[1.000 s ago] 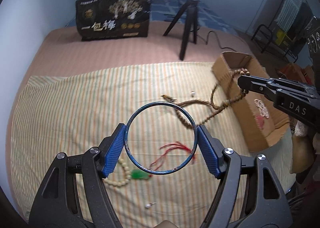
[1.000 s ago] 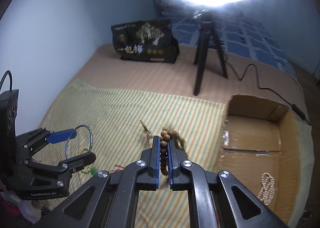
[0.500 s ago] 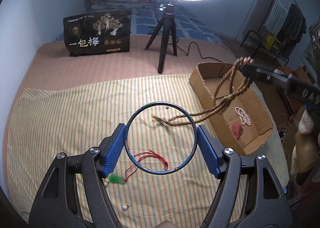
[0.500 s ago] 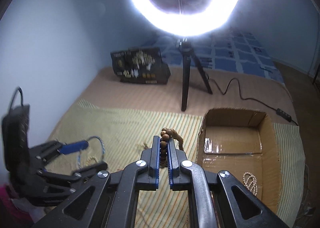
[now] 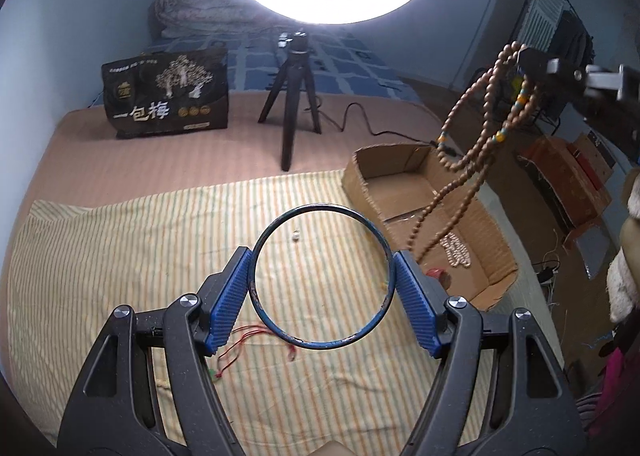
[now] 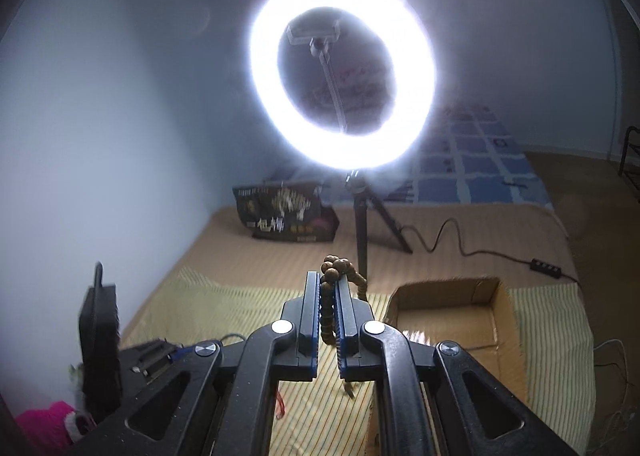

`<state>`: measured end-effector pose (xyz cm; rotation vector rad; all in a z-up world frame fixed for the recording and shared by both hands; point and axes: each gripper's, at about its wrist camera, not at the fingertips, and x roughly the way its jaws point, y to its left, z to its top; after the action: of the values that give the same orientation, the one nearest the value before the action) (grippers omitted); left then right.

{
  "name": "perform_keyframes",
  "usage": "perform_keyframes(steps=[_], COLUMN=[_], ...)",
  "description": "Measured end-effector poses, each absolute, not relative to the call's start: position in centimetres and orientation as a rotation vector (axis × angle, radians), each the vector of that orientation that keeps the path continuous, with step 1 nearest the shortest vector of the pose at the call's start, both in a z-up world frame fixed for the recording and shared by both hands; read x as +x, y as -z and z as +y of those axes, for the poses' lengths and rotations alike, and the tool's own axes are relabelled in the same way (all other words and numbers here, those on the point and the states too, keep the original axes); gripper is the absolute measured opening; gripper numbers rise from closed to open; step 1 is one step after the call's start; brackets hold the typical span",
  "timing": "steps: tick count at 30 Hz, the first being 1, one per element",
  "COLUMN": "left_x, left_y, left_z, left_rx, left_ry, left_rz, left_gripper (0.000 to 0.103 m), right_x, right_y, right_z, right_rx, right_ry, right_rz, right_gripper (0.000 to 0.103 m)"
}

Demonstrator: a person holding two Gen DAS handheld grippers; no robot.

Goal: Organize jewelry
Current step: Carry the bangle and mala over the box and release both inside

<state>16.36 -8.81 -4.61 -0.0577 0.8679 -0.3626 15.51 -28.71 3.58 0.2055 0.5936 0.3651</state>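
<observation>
The left gripper's (image 5: pixel 322 282) blue fingers (image 5: pixel 232 298) are pinching a dark blue bangle (image 5: pixel 322 278) across its width, one finger pressing each side, the ring sitting upright between them above the striped cloth (image 5: pixel 120 256). The right gripper's (image 6: pixel 329 288) fingers (image 6: pixel 312 296) are pressing together on a brown bead necklace (image 6: pixel 334 270); a knot of beads is bunching just past the fingertips, and in the left view the long strands (image 5: pixel 472 152) are dangling over the open cardboard box (image 5: pixel 360 184). A pale bead string (image 5: pixel 454 250) and something red are lying inside the box. Red cords (image 5: pixel 240 340) are lying on the cloth below the bangle.
</observation>
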Motion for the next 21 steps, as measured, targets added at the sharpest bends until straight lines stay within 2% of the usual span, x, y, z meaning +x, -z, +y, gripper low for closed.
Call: perform_keyframes(steps=[9,21], left_x=[16.6,18.6], left_y=[4.3,5.8], left_z=[-12.8,-17.9], left_rx=[-0.032,0.023], left_ry=[0.418,0.465], left_rz=[0.856,0.857], left_gripper=[0.073,0.073], right_x=[15.2,16.9], right_y=[-5.2,-2.8], right_z=[-32.9,-37.1], right_rx=[0.269,0.297], right_ry=[-0.306,-0.242], right_rz=[0.537,0.601], right_gripper=[0.004,0.004])
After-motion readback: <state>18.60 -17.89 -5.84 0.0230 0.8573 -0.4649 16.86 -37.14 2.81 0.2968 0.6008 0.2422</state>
